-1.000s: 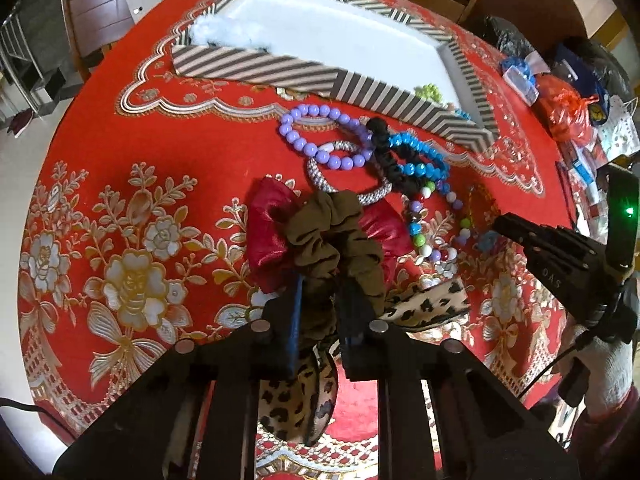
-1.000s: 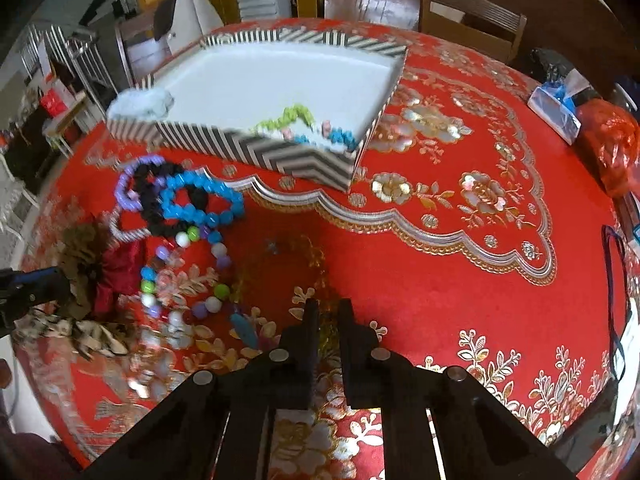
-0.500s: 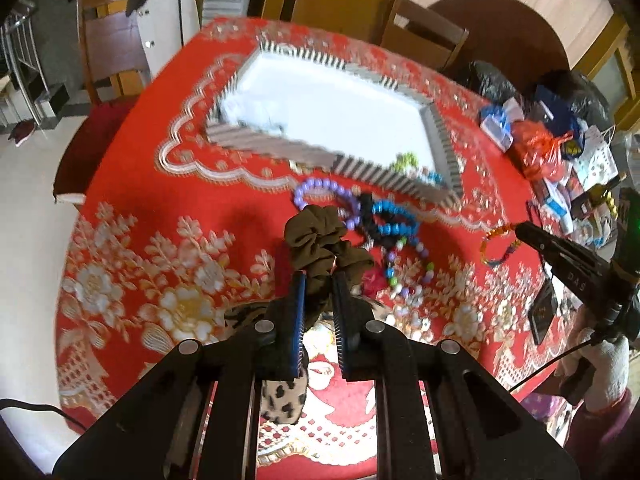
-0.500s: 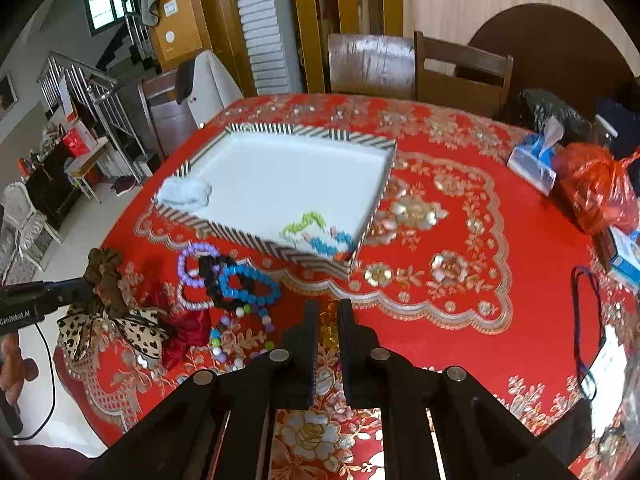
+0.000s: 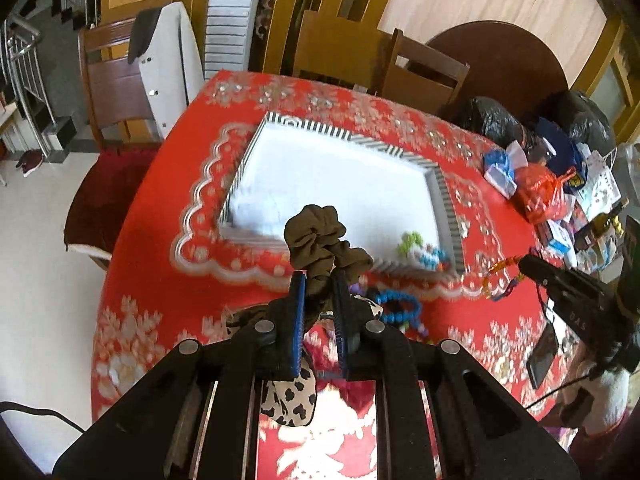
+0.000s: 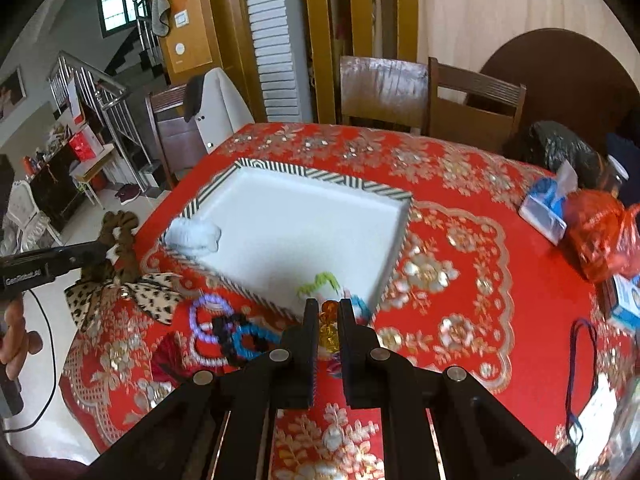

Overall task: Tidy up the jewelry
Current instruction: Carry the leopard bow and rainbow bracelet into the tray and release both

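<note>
Red floral tablecloth (image 5: pixel 152 248) carries the striped tray (image 5: pixel 444 200) at 12 o'clock. Left gripper (image 5: pixel 320 292) clamps the brown scrunchie (image 5: pixel 320 236); the attached leopard bow (image 5: pixel 288 396) dangles and could snag the tray rim. Right gripper (image 6: pixel 328 320) pinches an amber bead bracelet (image 6: pixel 329 326), which may slip.

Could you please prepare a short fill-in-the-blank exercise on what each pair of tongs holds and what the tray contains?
1. The left tongs are shut on a brown ____.
2. The right tongs are shut on a beaded bracelet of mainly ____ beads.
3. The tray has a rim with black and white ____.
4. A fluffy white item lies in the tray's ____ corner nearest the left tongs.

Missing words: scrunchie; orange; stripes; near
</note>
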A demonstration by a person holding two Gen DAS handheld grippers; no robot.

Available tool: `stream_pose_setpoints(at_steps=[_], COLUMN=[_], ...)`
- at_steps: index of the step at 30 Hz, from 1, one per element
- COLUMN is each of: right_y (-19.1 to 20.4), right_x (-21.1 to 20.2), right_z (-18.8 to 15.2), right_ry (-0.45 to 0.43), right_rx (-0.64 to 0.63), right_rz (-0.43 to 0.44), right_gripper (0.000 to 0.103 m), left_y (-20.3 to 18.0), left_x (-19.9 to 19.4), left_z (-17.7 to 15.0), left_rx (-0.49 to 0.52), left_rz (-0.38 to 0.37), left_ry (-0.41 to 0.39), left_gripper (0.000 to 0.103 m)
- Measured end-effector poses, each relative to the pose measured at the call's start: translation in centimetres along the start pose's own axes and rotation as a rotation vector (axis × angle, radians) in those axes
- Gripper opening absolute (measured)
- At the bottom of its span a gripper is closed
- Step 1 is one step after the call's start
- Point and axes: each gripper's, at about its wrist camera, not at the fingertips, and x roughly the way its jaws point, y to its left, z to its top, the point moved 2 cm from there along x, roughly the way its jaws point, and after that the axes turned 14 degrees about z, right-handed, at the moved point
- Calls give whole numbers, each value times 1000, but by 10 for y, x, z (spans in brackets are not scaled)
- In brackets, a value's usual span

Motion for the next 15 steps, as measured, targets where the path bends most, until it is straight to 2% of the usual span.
stream_pose_setpoints(at_steps=[9, 15], right_y=[6, 12], right_x=[62, 111], right_z=[43, 57], right_ry=[19, 48], right_rx=[32, 86], right_rz=[83, 153], right_gripper=[9, 9], left_y=[-16, -22], left_x=[52, 101], left_z=[54, 89], left_rx=[8, -2], left_rz=[1, 4], left_ry=[33, 79], left_gripper=[12, 12])
